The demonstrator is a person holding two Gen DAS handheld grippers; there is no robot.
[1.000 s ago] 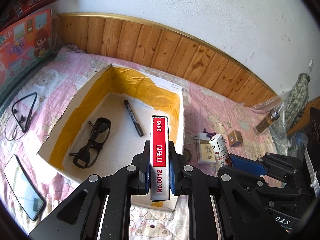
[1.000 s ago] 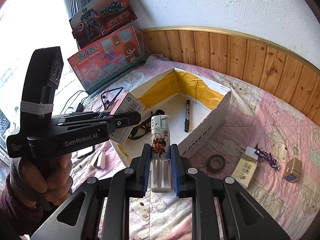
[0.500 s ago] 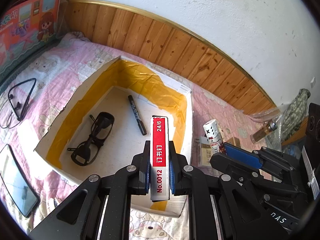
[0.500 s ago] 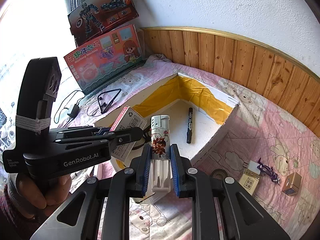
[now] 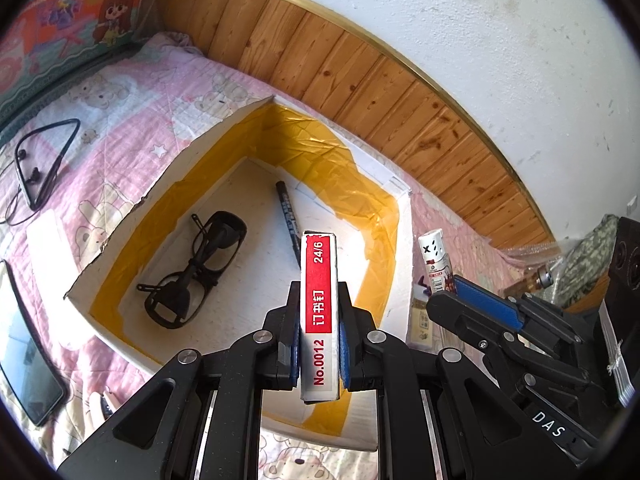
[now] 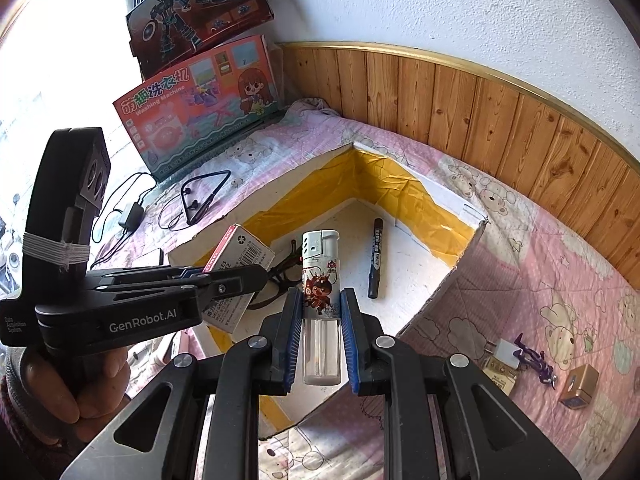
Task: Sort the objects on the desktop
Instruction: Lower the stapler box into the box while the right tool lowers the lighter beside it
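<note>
Because the staple box [image 5: 319,312] is light, crushable card, the left gripper [image 5: 319,344] pinches its flat sides; the right gripper [image 6: 321,344] clamps the slick, rigid lighter [image 6: 321,300] mid-body.

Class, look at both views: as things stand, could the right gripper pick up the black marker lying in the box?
Probably not yet. The right gripper is already shut on the lighter, so its jaws are occupied. The path itself looks free: the marker lies uncovered on the open-topped box's floor.

Inside the box [image 5: 132,240], the glasses [image 5: 196,268] lie left of the marker [image 5: 289,216].
</note>
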